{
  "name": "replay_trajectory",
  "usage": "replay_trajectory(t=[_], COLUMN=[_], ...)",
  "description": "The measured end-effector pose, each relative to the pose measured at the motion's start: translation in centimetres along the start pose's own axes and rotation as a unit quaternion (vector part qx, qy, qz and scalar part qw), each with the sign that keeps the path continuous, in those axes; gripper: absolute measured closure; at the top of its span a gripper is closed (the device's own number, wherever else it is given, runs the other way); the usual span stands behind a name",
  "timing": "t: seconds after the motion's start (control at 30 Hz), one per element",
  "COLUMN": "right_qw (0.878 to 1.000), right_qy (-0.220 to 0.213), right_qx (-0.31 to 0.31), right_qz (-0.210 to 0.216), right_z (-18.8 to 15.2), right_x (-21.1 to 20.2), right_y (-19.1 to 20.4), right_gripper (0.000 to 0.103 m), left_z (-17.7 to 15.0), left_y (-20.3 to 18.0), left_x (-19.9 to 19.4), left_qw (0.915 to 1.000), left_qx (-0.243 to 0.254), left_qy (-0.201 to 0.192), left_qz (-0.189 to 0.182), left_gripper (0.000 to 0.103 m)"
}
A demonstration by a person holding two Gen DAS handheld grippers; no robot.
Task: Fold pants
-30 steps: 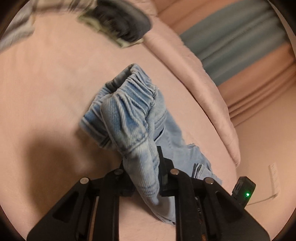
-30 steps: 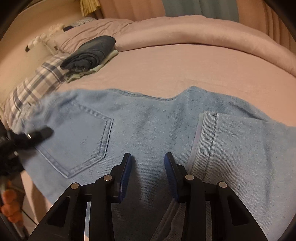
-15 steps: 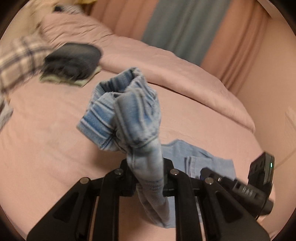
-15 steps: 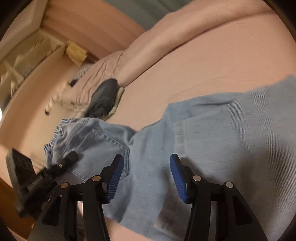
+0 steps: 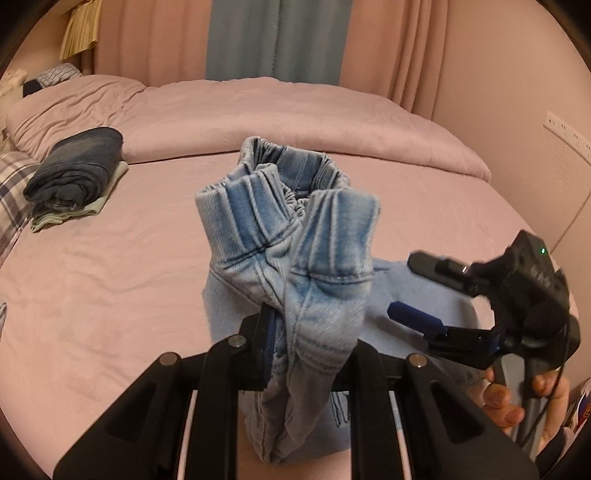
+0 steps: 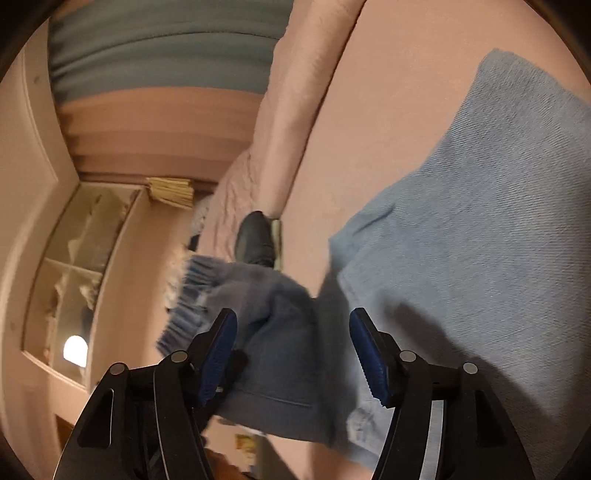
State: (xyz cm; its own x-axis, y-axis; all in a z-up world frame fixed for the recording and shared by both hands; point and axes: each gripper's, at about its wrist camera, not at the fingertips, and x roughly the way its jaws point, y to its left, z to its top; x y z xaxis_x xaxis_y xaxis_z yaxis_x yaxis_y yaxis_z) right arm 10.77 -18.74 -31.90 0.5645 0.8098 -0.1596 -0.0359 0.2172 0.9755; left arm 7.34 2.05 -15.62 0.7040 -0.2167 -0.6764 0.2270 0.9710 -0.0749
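While bunched, pants [image 5: 295,258] fill left hand-held gripper [image 5: 310,343].

The left gripper [image 5: 314,343] has lifted the bunched waistband of the pants [image 5: 291,236] higher off the bed [image 5: 110,266]; the right gripper [image 6: 293,354] has spread wide and tilted sideways above the denim

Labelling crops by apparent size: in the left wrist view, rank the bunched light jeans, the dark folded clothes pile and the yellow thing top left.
1. Light jeans, though nearest the camera.
2. Dark folded pile.
3. Yellow thing.
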Motion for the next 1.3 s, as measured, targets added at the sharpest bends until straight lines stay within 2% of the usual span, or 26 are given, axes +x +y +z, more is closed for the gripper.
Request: replay_trajectory(t=[0.23, 0.4, 0.67, 0.7, 0.73, 0.77, 0.8, 0.83, 0.87, 0.9, 0.97, 1.03, 1.17, 1.3], right_qw=[0.997, 0.997, 0.996, 0.996, 0.996, 0.996, 0.996, 0.996, 0.996, 0.997, 0.997, 0.997, 0.997, 0.993], right_qy=[0.037, 0.052, 0.062, 0.06, 0.059, 0.057, 0.055, 0.054, 0.055, 0.054, 0.057, 0.059, 0.056, 0.053], right_qx=[0.03, 0.032, 0.052, 0.053, 0.054, 0.056, 0.059, 0.06, 0.06, 0.058, 0.054, 0.045, 0.013, -0.023], right_qz=[0.056, 0.051, 0.045, 0.042, 0.04, 0.038, 0.036, 0.035, 0.033, 0.018, -0.011, -0.01, -0.043, -0.104], right_z=[0.9, 1.6, 1.8, 1.8, 1.9, 2.0, 2.0, 2.1, 2.1, 2.2, 2.2, 2.1, 2.1, 2.3], right_x=[1.6, 2.1, 1.9, 1.8, 1.7, 1.5, 1.4, 1.4, 1.4, 1.4, 1.5, 1.6, 1.8, 2.4], right_y=[1.4, 2.5, 1.6, 1.5, 1.3, 1.1, 1.0, 0.9, 0.9, 0.9, 0.8, 0.9, 1.2, 1.5], right_gripper=[0.028, 0.022, 0.021, 0.021, 0.021, 0.021, 0.021, 0.021, 0.021, 0.017, 0.016, 0.016, 0.017, 0.026], left_z=[0.2, -0.1, -0.3, -0.3, -0.3, -0.3, -0.4, -0.4, -0.4, -0.5, -0.6, -0.7, -1.1, -1.6], left_y=[-1.3, -2.7, -3.4, -3.3, -3.3, -3.1, -2.9, -2.6, -2.4, -2.4, -2.0, -1.3, 0.9, 2.8], left_x=[1.1, 1.5, 2.4, 2.4, 2.3, 2.2, 2.0, 1.7, 1.4, 1.2, 0.7, 0.4, 0.2, 1.0], left_qw=[0.9991, 0.9968, 0.9941, 0.9938, 0.9937, 0.994, 0.9944, 0.9947, 0.9948, 0.9949, 0.9958, 0.9961, 0.9971, 0.9954], left_qx=[0.039, 0.073, 0.097, 0.098, 0.098, 0.09, 0.076, 0.063, 0.055, 0.056, 0.05, 0.035, -0.003, -0.047], left_qy=[0.019, 0.031, 0.049, 0.051, 0.053, 0.058, 0.059, 0.056, 0.053, 0.052, 0.047, 0.047, 0.052, 0.069], left_qz=[0.003, -0.006, -0.005, -0.006, -0.01, -0.024, -0.043, -0.059, -0.068, -0.066, -0.061, -0.066, -0.055, -0.047], left_gripper=[0.086, 0.082, 0.079, 0.077, 0.065, 0.053, 0.03, 0.028, 0.029, 0.029, 0.029, 0.029, 0.029, 0.029])
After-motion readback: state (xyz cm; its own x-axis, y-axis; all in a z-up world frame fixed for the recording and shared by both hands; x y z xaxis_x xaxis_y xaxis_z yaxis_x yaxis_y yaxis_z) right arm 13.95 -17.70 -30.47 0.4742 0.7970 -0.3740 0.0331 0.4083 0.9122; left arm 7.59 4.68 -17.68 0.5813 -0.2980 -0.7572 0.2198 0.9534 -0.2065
